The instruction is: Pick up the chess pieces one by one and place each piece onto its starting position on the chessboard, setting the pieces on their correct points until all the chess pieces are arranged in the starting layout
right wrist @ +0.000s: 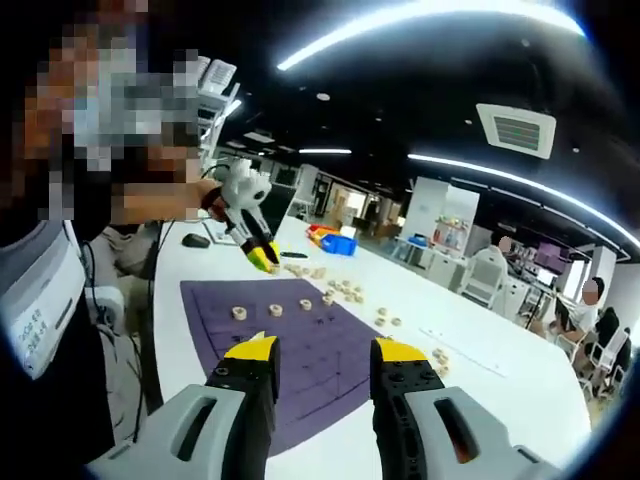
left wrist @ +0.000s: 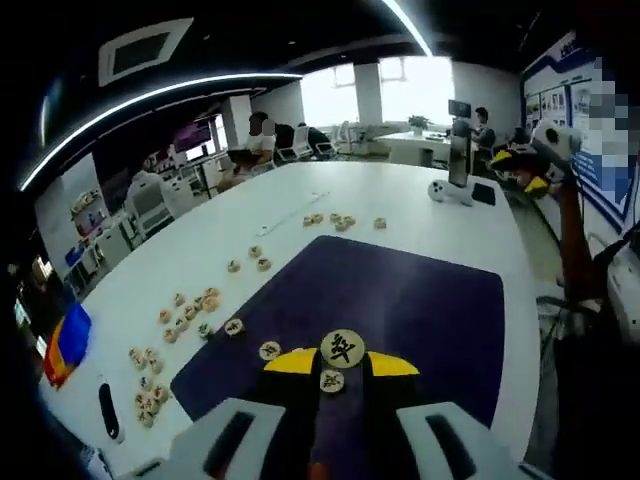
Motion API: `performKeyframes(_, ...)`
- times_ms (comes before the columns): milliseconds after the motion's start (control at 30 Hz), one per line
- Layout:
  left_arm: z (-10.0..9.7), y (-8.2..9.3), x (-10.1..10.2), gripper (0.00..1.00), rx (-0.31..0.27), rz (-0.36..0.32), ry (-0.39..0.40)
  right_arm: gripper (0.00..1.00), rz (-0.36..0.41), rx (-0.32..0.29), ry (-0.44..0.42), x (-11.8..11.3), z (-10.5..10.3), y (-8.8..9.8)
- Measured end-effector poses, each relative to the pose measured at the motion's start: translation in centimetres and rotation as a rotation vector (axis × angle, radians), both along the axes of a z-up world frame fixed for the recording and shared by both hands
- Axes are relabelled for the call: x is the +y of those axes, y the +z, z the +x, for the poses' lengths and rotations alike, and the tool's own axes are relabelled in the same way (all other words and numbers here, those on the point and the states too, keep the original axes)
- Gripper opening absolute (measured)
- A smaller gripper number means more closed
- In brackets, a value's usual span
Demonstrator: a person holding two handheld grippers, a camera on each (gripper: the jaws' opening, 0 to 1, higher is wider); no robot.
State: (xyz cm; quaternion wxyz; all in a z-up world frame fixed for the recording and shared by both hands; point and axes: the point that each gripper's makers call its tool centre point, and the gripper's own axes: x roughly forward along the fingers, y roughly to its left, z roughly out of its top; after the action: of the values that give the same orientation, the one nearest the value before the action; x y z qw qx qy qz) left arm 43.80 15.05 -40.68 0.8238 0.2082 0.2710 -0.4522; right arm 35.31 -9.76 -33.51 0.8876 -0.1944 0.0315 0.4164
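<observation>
Left gripper view: the left gripper (left wrist: 342, 358) is clenched on a chess piece (left wrist: 343, 348) above the purple chessboard (left wrist: 420, 310). Loose pieces (left wrist: 190, 308) lie on the white bench (left wrist: 400, 195). Right gripper view: the right gripper (right wrist: 322, 350) is released, holding nothing, over the chessboard.

Grey gripper (right wrist: 324, 352) bodies, yellow tips, black jaws
</observation>
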Motion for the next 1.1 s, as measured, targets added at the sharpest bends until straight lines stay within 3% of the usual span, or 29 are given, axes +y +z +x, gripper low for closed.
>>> performKeyframes(200, -5.9, -3.2, -0.8, 0.19, 0.043, 0.054, -0.131, 0.38, 0.005, 0.01, 0.051, 0.6, -0.8, -0.2)
performKeyframes(267, -7.7, -4.1, -1.3, 0.19, 0.083, 0.058, -0.185, 0.38, 0.009, 0.018, 0.073, 0.8, -1.0, -0.3)
performKeyframes(433, -9.7, -6.2, -2.0, 0.19, 0.111, 0.095, -0.244, 0.38, -0.002, 0.02, 0.079, 1.0, -1.1, -0.6)
performKeyframes(700, -10.9, -8.2, -2.1, 0.19, 0.151, 0.158, -0.305, 0.38, -0.004, 0.019, 0.07, 0.6, -0.9, -0.4)
performKeyframes(833, -10.8, -9.2, -1.6, 0.19, 0.131, 0.219, -0.323, 0.38, -0.005, 0.019, 0.063, 0.5, -0.8, -0.4)
performKeyframes(1100, -10.3, -9.2, -1.1, 0.2, 0.167, 0.185, -0.306, 0.38, -0.007, 0.017, 0.063, 0.4, -0.7, -0.3)
